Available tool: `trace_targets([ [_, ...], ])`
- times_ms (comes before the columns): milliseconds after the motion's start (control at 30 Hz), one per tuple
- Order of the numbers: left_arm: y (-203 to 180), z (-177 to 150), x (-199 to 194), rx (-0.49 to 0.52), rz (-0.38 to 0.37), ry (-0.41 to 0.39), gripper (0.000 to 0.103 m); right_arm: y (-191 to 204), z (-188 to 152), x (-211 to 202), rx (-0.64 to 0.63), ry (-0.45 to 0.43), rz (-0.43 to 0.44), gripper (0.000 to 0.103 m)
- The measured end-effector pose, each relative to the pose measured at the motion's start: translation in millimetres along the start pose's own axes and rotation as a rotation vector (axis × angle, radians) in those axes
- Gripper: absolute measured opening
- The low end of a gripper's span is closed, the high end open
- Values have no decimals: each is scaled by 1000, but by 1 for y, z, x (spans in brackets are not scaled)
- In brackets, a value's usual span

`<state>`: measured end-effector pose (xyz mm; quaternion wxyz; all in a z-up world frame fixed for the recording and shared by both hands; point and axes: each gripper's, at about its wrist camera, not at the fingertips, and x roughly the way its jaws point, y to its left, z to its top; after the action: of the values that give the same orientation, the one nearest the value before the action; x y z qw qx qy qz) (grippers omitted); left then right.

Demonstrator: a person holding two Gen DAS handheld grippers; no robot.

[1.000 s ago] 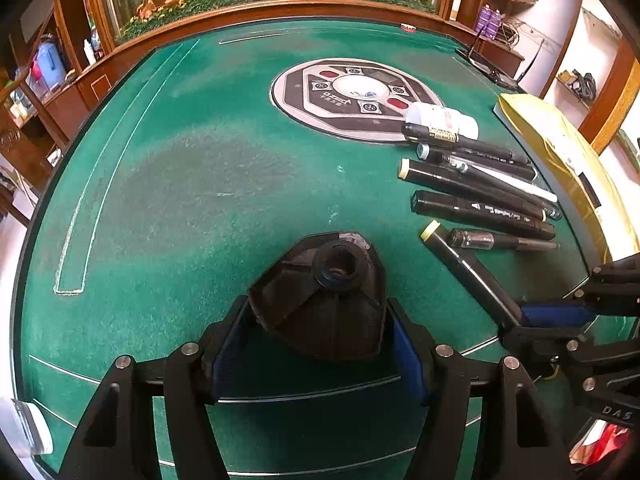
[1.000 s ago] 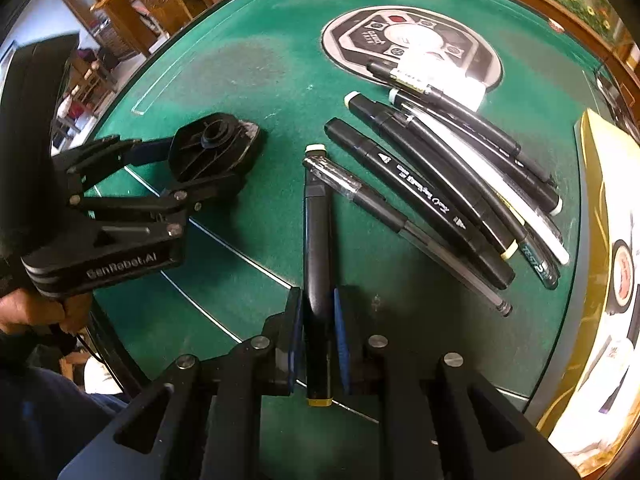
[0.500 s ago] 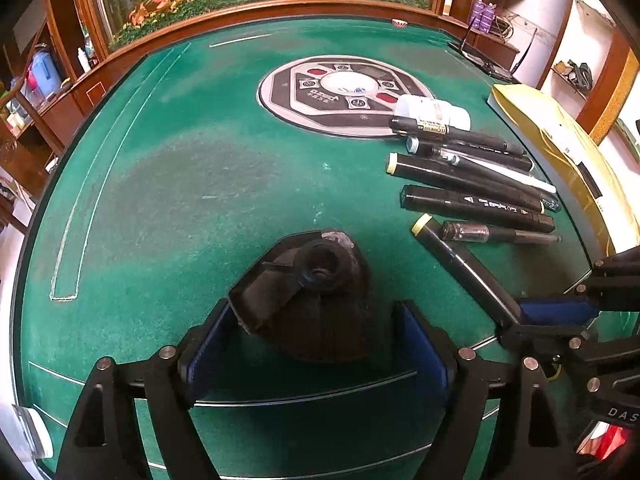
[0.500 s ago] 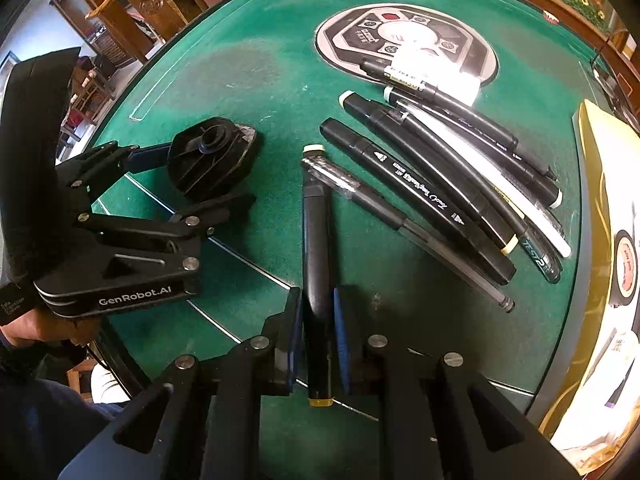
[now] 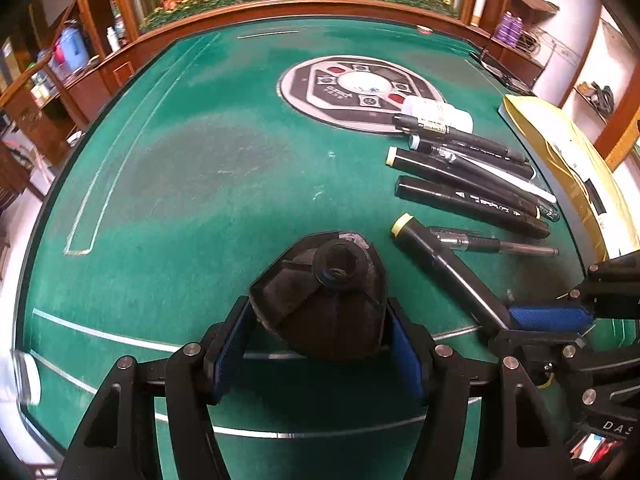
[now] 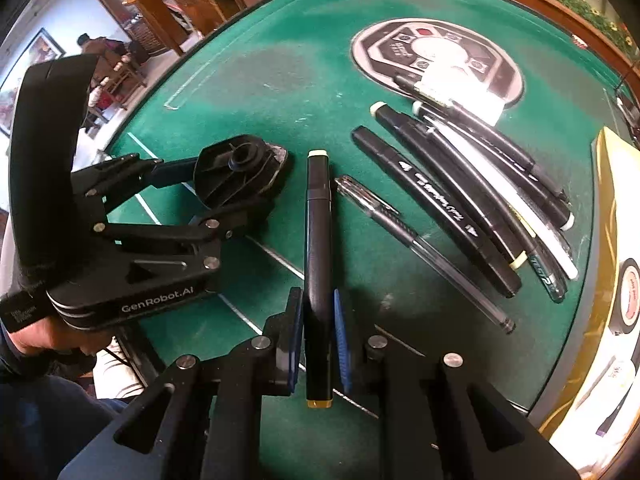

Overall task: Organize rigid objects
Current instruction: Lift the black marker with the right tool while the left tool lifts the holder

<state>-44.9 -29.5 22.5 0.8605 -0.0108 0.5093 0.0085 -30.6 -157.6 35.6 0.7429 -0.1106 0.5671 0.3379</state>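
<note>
A black plastic tape dispenser [image 5: 328, 296] sits on the green felt table [image 5: 208, 168]. My left gripper [image 5: 320, 344] has its blue pads on both sides of the dispenser's near end; in the right wrist view [image 6: 240, 172] the fingers flank it closely. My right gripper [image 6: 317, 332] is shut on a black marker with yellow caps [image 6: 317, 240], which points away along the felt; it also shows in the left wrist view [image 5: 440, 264]. Several black markers and pens [image 6: 460, 200] lie side by side to the right.
A round grey and black control panel [image 5: 360, 92] is set in the table centre with a white bottle [image 5: 436, 112] at its edge. A yellow padded envelope [image 5: 568, 168] lies at the right edge. A raised wooden rim [image 5: 280, 4] runs round the far side.
My left gripper opened around the dispenser half a second ago and has closed in on it again. The right gripper has swung the held marker slightly, nearer the clear pen.
</note>
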Motion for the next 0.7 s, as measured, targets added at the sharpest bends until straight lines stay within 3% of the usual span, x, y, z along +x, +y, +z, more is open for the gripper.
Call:
trace_targets([
  [400, -3, -8, -25, -76, 64, -39, 69, 5, 3, -13, -81, -40, 57, 14],
  [700, -4, -2, -42, -111, 89, -77, 69, -5, 3, -29, -68, -88, 91, 14],
])
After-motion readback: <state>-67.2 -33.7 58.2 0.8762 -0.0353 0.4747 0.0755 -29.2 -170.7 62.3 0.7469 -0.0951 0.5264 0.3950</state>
